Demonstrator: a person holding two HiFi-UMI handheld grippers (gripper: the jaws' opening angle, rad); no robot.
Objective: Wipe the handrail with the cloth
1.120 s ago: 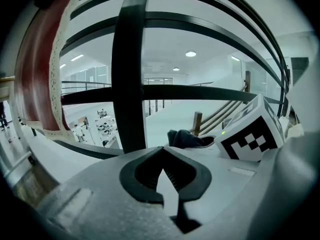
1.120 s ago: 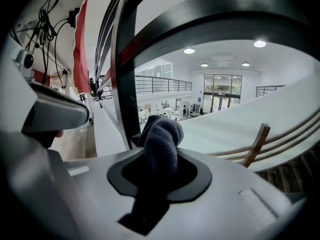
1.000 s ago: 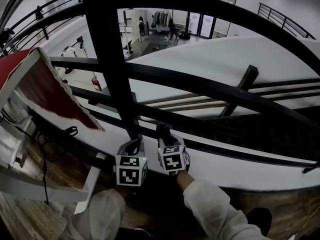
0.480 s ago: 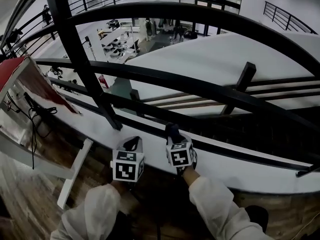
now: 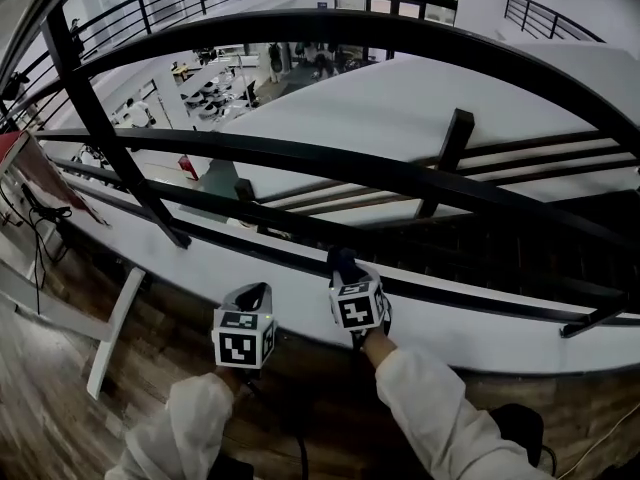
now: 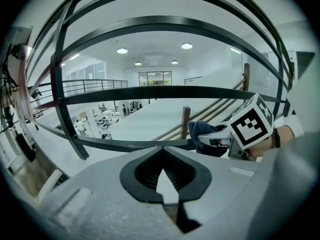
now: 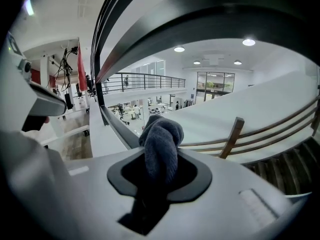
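The black metal handrail curves across the head view, with a middle bar and a low bar under it. My right gripper is shut on a dark blue-grey cloth, which is bunched up and sits at the low bar. In the right gripper view the cloth sticks up out of the jaws next to the bar. My left gripper is shut with nothing in it, a little left of the right one and short of the bar. The left gripper view shows the cloth.
A slanted black post joins the bars at the left. A white ledge runs under the railing above a wooden floor. Beyond the bars lie an open hall far below and a brown wooden rail post.
The view and both grippers have shifted right along the railing. The black post slid from the middle to the far left. The red-and-white board has almost left the picture.
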